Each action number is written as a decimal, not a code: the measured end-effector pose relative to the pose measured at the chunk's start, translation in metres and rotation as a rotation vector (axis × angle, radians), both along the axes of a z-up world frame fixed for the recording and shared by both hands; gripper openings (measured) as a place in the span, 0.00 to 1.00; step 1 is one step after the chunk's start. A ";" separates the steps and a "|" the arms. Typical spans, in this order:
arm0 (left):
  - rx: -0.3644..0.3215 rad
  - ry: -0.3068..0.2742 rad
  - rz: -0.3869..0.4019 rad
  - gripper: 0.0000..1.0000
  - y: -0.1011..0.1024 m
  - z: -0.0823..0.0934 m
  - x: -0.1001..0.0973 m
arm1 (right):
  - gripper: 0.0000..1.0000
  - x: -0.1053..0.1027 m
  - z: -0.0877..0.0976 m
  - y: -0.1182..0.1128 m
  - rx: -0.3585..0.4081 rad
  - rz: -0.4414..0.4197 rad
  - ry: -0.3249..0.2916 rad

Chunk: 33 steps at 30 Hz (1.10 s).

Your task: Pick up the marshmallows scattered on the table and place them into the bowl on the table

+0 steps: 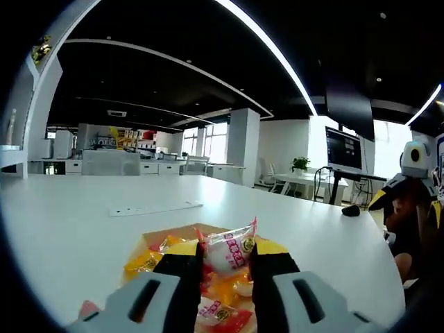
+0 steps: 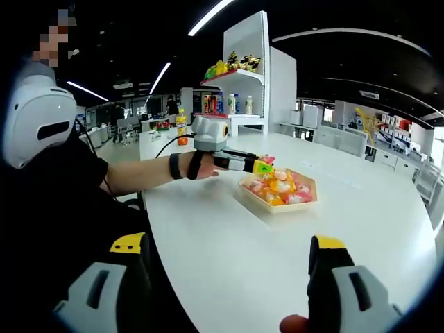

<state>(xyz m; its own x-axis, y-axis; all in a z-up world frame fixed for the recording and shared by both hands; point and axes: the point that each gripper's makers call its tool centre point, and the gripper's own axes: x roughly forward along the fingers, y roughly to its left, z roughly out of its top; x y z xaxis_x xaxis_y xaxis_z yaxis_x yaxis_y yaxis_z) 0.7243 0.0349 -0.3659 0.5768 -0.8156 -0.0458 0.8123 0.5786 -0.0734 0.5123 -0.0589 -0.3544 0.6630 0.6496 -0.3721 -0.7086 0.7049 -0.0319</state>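
A: Where is the marshmallow (image 1: 230,251) now?

B: It is a wrapped one, pinched between the jaws of the left gripper (image 1: 225,267), directly above the bowl (image 2: 311,197). I think it is held there so that it will fall inside when the jaws open. The bowl is already full of wrapped sweets and stands in the middle part of the white table (image 2: 229,243), well away from the edges.

A: And the right gripper (image 2: 229,267)?

B: Its jaws are wide apart with nothing between them, near the table's edge on the person's side.

A: Does something stand in the way?

B: No. A flat white strip (image 1: 155,208) lies beyond the bowl, and a small dark thing (image 1: 350,210) is near the far edge. A bottle (image 2: 182,127) stands on another table behind.
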 end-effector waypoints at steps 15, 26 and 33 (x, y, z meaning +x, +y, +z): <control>0.026 0.004 -0.003 0.28 -0.001 -0.008 -0.001 | 0.91 -0.002 0.000 0.001 0.003 0.003 0.002; 0.095 -0.048 -0.001 0.30 -0.002 -0.015 0.000 | 0.91 -0.002 -0.001 -0.002 0.004 -0.004 0.003; 0.113 -0.040 0.009 0.33 0.002 -0.020 0.004 | 0.91 -0.002 -0.001 0.001 0.002 0.002 0.005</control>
<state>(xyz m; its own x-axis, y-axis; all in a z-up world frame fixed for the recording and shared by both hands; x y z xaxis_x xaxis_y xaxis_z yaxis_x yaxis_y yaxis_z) 0.7279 0.0367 -0.3855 0.5871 -0.8015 -0.1137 0.8082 0.5884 0.0254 0.5108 -0.0582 -0.3557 0.6595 0.6520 -0.3741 -0.7105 0.7032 -0.0271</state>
